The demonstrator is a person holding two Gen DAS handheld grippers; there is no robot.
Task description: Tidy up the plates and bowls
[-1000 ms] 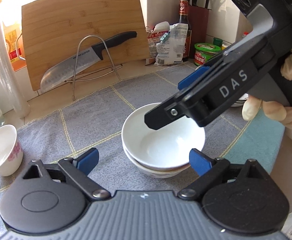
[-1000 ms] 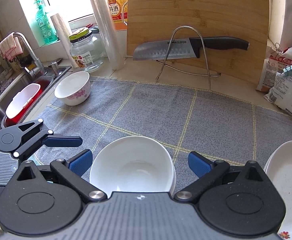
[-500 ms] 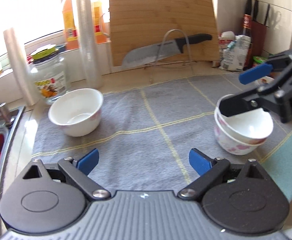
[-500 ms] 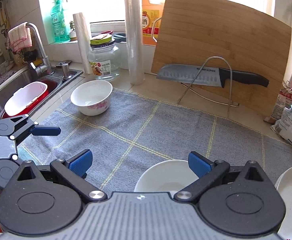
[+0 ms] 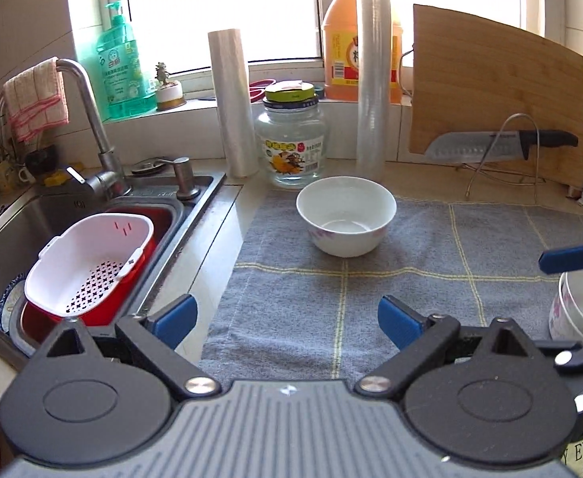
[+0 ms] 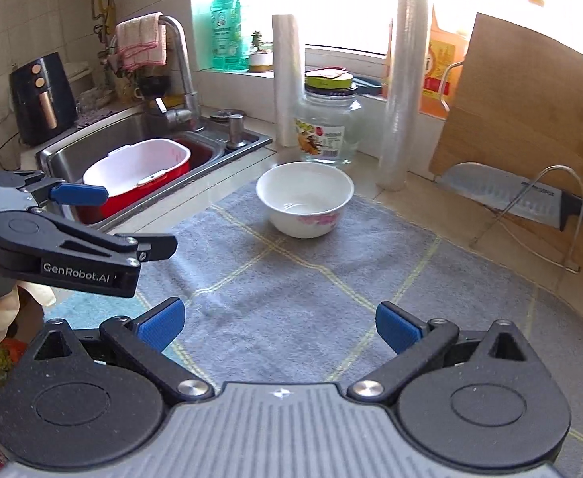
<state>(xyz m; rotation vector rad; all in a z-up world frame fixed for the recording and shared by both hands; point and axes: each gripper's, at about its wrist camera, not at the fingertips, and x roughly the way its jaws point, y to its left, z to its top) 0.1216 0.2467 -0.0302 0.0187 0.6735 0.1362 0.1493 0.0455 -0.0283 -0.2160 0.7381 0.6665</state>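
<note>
Where a second ago both grippers hung over the stacked bowls [image 5: 582, 310], they now face the lone floral bowl [image 5: 346, 216] on the grey mat [image 5: 430, 279] beside the sink [image 5: 92, 207]; left gripper [image 5: 285, 320] just widened, empty, right gripper [image 6: 279, 328] gapes empty too.

The stacked bowls [image 5: 578, 310] are running off the left wrist view's right edge, with the right tool [image 5: 582, 306] crossing in front of them. The knife [image 6: 530, 203] handle is leaving the right wrist view's right edge. The jar [image 5: 291, 147] label's print is staying too small to read.
</note>
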